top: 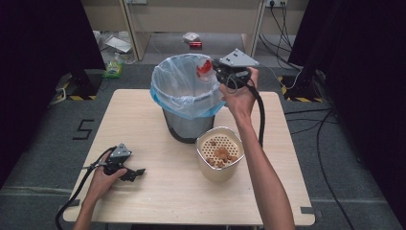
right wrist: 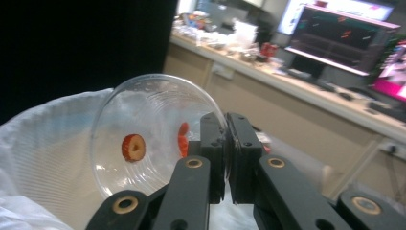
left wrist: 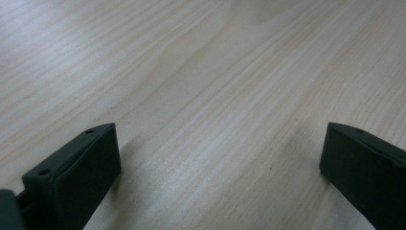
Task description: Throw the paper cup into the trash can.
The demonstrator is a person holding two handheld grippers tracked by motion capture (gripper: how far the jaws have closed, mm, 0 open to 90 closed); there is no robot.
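While tipped on edge above the bin [top: 184, 96], clear plastic dish [right wrist: 148, 134] pinched at its rim between pressed-together jaws of right gripper [right wrist: 226, 143], seemingly so that the red slices [right wrist: 133, 147] clinging inside may fall into the blue liner [top: 167, 98]. Just beside the bin, cream strainer pot [top: 219, 155] with brown scraps. Well apart from the bin, left gripper [left wrist: 218, 158] resting low over table [top: 158, 187], jaws spread wide, grasping nothing, apparently idle.
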